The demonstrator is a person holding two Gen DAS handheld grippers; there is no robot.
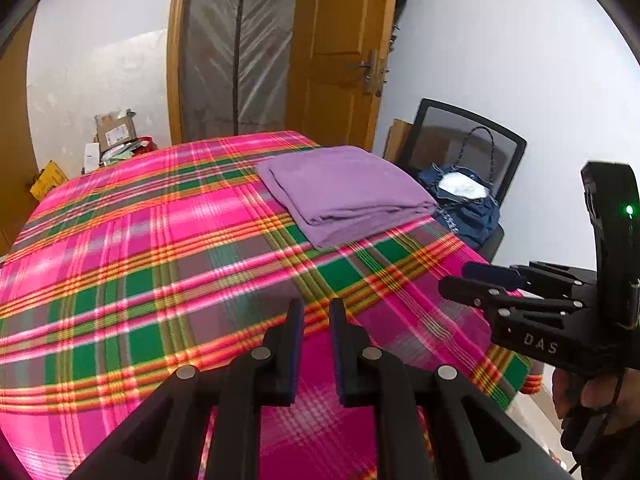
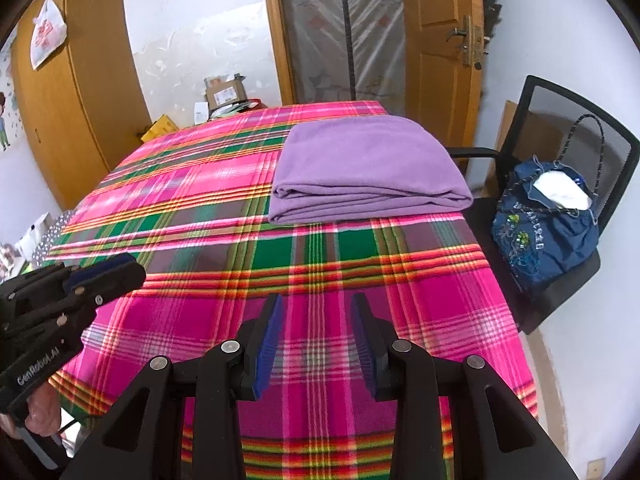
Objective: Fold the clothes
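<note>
Your left gripper hovers over the plaid surface, jaws narrow, gripping nothing. Your right gripper hovers alongside, jaws wider, also unloaded. Beyond, the folded purple cloth lies at the far right corner, near the chair.

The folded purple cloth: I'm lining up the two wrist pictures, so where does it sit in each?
Left wrist: the folded purple cloth lies right of centre, on the plaid table cover's far right side.
Right wrist: the cloth lies upper centre, its folded edges facing the camera.
Shared landmark: the blue bag on the black chair, right of the cloth.
</note>
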